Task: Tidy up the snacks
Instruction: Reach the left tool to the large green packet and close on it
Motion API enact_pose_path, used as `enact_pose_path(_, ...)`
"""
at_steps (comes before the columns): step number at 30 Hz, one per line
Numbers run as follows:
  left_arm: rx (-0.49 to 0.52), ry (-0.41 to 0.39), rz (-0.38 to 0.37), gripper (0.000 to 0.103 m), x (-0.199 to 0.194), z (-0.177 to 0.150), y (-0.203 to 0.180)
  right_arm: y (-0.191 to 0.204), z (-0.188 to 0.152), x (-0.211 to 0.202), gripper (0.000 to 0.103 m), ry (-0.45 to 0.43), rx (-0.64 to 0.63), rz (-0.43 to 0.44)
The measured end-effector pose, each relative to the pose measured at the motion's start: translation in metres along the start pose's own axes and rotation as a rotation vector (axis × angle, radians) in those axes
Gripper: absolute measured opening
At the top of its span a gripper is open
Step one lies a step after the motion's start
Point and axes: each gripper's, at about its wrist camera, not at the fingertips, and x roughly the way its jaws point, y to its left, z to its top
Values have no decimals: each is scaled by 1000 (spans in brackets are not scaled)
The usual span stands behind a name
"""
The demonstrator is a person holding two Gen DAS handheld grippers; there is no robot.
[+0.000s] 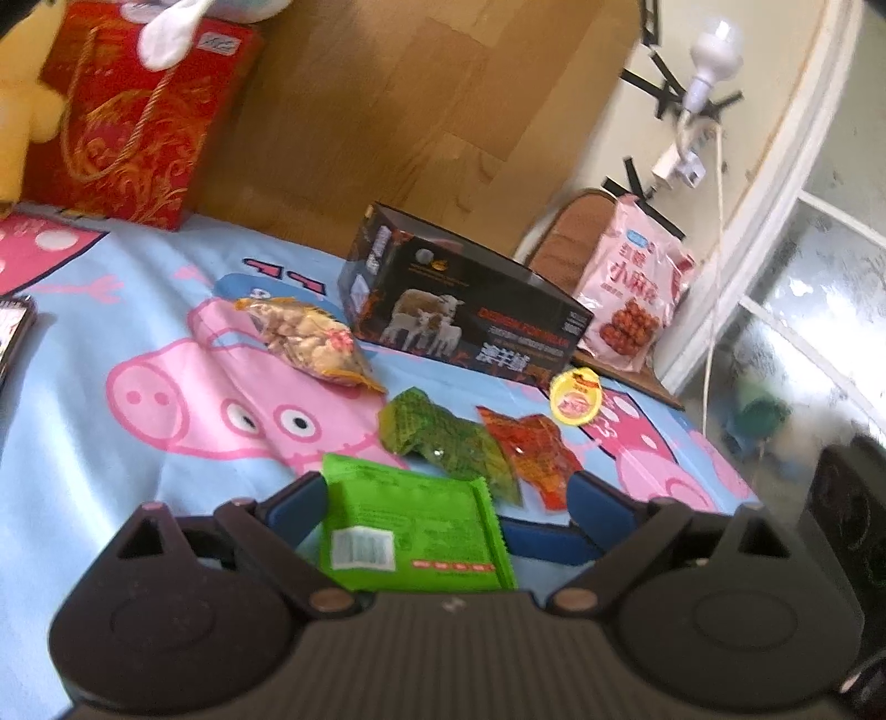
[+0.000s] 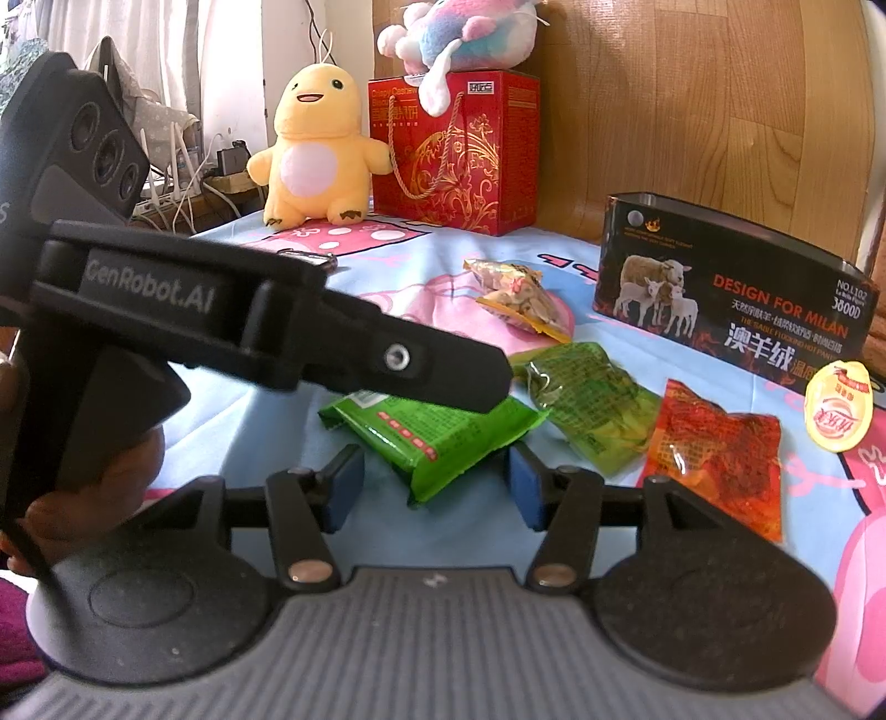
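The bright green snack packet [image 2: 437,437] lay flat on the cartoon-pig sheet [image 2: 266,399], toward its near edge, barcode side up in the left wrist view. The left gripper [image 1: 443,495] had its jaws spread wide around the packet's far end, with the blue pads standing clear of it on either side. The right gripper [image 2: 434,484] sat just short of the packet's near corner, its jaws partly apart and closed on nothing. A hand [image 2: 94,487] showed around the left gripper's grip at the left of the right wrist view.

Just beyond the green packet lay a darker green pickle pouch [image 2: 592,404], and beside it, overlapping its edge in the left wrist view, a red chilli pouch [image 2: 720,454]. A small yellow-lidded cup [image 2: 839,412] rested near the red pouch, close against the front of the black box with sheep printed on it [image 2: 731,299]. A clear bag of nuts [image 2: 520,299] lay farther back, toward the middle of the sheet. At the far edge stood a red gift box [image 2: 470,155] with a yellow plush toy [image 2: 315,149] beside it and a pastel plush [image 2: 459,33] on top. A pink snack bag [image 1: 631,288] leaned off the sheet's far corner against the wall.
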Motion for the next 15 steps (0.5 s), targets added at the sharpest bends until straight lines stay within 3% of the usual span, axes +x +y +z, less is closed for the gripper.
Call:
enact_pose_path(6,-54,-19,23,96,-3,2,8,0,0,-1,59,-3,5,0)
enact_pose_path(15,84,75,75,90,8,-5,-18,1,-2,-4,61,0,0,-31)
